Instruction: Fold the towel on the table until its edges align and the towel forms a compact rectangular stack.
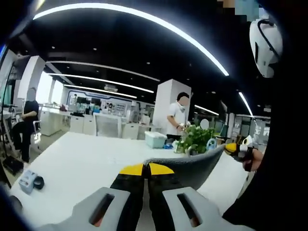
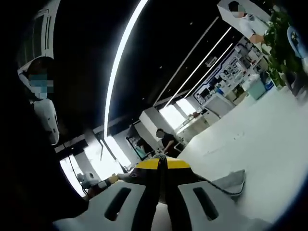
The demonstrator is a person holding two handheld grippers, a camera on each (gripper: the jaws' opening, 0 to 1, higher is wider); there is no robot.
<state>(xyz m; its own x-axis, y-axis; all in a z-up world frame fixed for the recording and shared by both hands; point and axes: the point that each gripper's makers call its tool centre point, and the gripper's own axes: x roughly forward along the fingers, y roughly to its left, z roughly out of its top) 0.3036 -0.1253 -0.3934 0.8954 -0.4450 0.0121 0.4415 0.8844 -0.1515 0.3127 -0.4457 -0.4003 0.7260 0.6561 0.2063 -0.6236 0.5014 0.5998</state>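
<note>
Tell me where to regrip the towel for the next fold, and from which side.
Probably its top corners, from above. The towel hangs off the table, stretched between the left gripper, shut on one corner, and the right gripper at the other. That taut upper edge is the cleanest part to pinch; the rest hangs loose below it.

Around you: open-plan office, dark ceiling (image 1: pixel 144 53) with long curved light strips (image 1: pixel 144 19). White pillar (image 1: pixel 168 103), white counters (image 1: pixel 91 122) at the back, bright windows (image 2: pixel 173 115). A potted plant (image 1: pixel 196 138) stands on the white table (image 1: pixel 82 163).
</note>
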